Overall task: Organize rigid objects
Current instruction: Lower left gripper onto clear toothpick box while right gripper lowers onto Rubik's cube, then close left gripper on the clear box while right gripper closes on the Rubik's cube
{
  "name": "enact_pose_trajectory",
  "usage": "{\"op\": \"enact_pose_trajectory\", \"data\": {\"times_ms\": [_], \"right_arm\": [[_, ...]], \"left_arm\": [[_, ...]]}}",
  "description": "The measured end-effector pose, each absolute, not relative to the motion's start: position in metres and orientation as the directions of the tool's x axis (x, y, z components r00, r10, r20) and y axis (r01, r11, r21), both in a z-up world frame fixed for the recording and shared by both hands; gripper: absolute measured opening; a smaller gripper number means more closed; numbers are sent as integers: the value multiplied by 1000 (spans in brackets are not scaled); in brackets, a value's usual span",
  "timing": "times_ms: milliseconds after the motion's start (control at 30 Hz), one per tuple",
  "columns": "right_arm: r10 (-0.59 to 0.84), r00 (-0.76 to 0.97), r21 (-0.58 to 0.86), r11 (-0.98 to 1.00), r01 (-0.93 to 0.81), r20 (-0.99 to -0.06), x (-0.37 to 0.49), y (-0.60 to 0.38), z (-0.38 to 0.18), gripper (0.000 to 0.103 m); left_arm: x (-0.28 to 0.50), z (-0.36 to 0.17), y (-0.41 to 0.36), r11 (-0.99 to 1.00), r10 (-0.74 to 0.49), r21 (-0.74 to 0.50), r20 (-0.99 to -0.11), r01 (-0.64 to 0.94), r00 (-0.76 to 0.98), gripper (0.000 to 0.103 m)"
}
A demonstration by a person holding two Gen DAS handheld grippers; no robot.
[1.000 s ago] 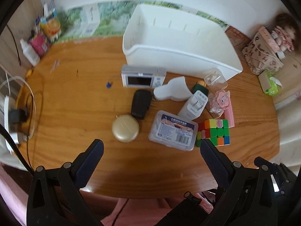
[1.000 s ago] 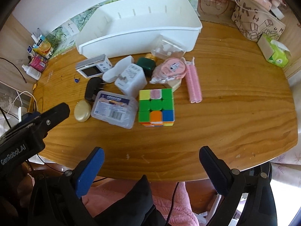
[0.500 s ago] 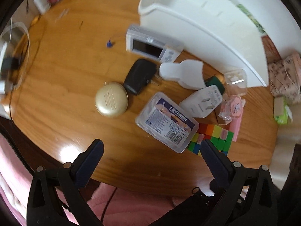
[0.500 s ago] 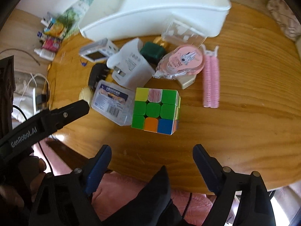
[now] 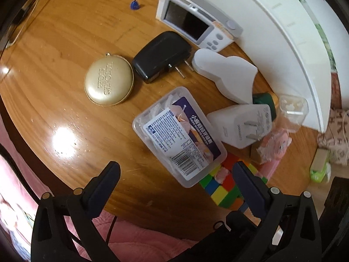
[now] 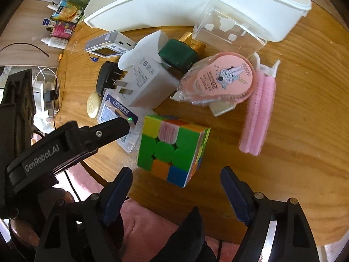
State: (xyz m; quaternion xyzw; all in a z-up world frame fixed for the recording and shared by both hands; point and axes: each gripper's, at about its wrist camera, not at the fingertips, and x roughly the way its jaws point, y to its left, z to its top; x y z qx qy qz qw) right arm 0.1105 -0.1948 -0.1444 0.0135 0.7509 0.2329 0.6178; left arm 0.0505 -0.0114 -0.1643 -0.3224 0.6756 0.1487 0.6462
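Plainly, gold case [image 5: 108, 80] reads "TECHONIUS"; left gripper [image 6: 122, 126] reads "GenRobot.AI"

Wooden table [image 5: 65, 43] bore a white bin [image 6: 196, 4], gold case [image 5: 108, 81], black charger [image 5: 161, 55], puzzle cube [image 6: 172, 148], floss box [image 5: 178, 135].

Each hand-held gripper, left [image 5: 174, 174] and right [image 6: 175, 181], has a black plastic frame, dark blue ribbed fingers [image 6: 234, 193] and silver screws. White "GenRobot.AI" lettering marks the left one.
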Motion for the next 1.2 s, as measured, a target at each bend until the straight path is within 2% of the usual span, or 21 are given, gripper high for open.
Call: {"op": "enact_pose_trajectory", "data": {"times_ms": [533,700,933,1133,1200], "right_arm": [[280,-290,372,864,-341,-915,123,-185,-155,82],[269,-295,364,867,-341,-917,125,-176,-159,82],[252,-306,353,870,-344,-918,128,-159,-166,82],[253,-325,360,873,-328,-911,130,-157,-174,78],[255,-326,362,872,-329,-910,130,-154,-175,76]], "left_arm": [[80,-202,-17,694,-227,-158,-974,-702,-5,101],[82,-216,-14,691,-223,-128,-974,-712,-41,92],[92,-232,-9,691,-215,-114,-975,-714,-53,87],[96,-236,-3,693,-195,-116,-980,-711,-31,67],[97,-234,1,692,-199,-126,-980,-711,-21,66]]}}
